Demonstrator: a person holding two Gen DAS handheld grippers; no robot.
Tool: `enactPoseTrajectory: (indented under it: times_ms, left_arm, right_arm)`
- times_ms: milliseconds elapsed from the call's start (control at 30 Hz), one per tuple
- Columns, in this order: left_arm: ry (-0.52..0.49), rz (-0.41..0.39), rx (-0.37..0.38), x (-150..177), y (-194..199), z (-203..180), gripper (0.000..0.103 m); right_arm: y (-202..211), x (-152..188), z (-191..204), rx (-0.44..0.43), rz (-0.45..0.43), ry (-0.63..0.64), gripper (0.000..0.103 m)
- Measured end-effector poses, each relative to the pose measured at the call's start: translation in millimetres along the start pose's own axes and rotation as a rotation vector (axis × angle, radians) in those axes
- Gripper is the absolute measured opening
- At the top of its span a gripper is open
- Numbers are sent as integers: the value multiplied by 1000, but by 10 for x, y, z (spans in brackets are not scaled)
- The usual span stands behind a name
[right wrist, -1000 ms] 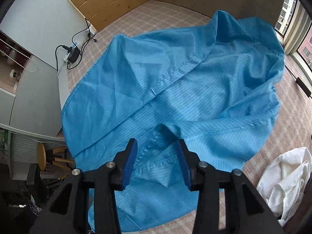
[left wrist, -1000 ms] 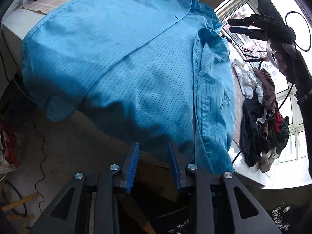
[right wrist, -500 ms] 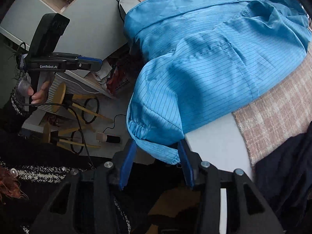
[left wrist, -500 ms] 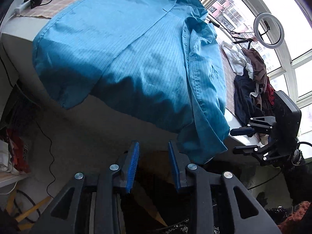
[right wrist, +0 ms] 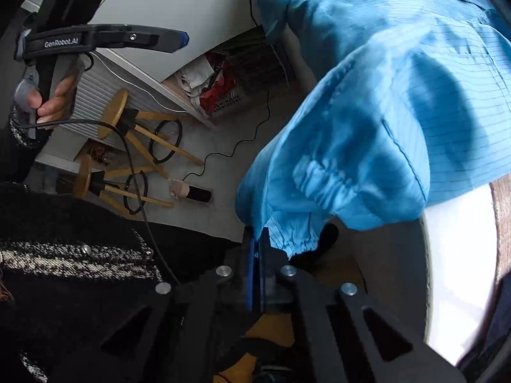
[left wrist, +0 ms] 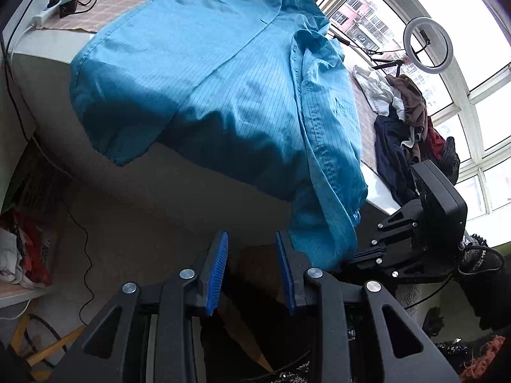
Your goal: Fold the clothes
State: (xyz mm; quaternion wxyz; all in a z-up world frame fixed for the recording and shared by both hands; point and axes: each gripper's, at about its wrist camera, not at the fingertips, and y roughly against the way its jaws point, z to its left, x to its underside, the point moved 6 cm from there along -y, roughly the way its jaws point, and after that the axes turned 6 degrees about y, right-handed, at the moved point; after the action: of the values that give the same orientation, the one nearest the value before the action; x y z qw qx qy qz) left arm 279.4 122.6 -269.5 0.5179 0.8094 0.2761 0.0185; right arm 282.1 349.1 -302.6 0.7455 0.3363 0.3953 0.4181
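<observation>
A blue pinstriped shirt (left wrist: 223,79) lies spread on the table, with both sleeves hanging over the near edge. My right gripper (right wrist: 255,245) is shut on the gathered cuff (right wrist: 293,233) of the right-hand sleeve (right wrist: 335,159), below the table edge. In the left wrist view the right gripper (left wrist: 349,260) meets the bottom of that hanging sleeve (left wrist: 322,223). My left gripper (left wrist: 250,239) is open with nothing between its blue pads, below the table edge and left of that sleeve. The other sleeve (left wrist: 121,140) hangs further left. The left gripper (right wrist: 182,40) also shows at the upper left of the right wrist view.
A pile of dark and white clothes (left wrist: 408,127) lies on the table's right end, with a ring light (left wrist: 428,46) behind it. A power strip (left wrist: 41,16) sits at the far left corner. Wooden stools (right wrist: 118,115) and cables stand on the floor.
My right gripper dropped from above the shirt to the hanging sleeve cuff and shut on it. The left gripper drew back a little and stayed open.
</observation>
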Motion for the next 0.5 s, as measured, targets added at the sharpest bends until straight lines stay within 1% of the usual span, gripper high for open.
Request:
enactPoseTrajectory:
  times_ms: [33,67,100,133,167,233,267,300,333,400,433,500]
  left_arm:
    - [9,-8,-2,3,21,29,28]
    - [17,-14,-8,10,42,64,28]
    - [25,-16,-16,24,61,107,28]
    - [31,-18,-21,43,81,142,28]
    - [37,-16,-17,71,99,156,28]
    - [35,-14,0,130,112,100,28]
    - [27,-10,12,162,101,23,28]
    - [14,-6,39,196,79,-94,28]
    - [-1,-1,75,231,51,-232,28]
    - [-50,14,124,293,-59,-527,28]
    - [-80,26,138,317,-161,-671,32]
    - [-121,74,153,364,-451,-901,34]
  right_arm:
    - [19,-166,80,-59,-53,-16,3]
    - [23,-299,109,-94,-66,-45,6]
    - [22,-423,124,-123,-69,-79,12]
    - [83,-477,142,-123,-74,-101,15]
    - [210,-454,166,-119,-90,-103,21]
    - [565,-299,155,-123,-139,-119,26]
    - [744,-228,87,-122,-177,-155,31]
    - [922,-160,1,-120,-219,-198,36]
    - [1053,-127,-90,-124,-262,-237,39]
    - [1145,-175,-258,-83,-302,-275,40]
    - [1136,-207,-360,-6,-282,-277,40]
    - [1106,-269,-574,175,-222,-271,39]
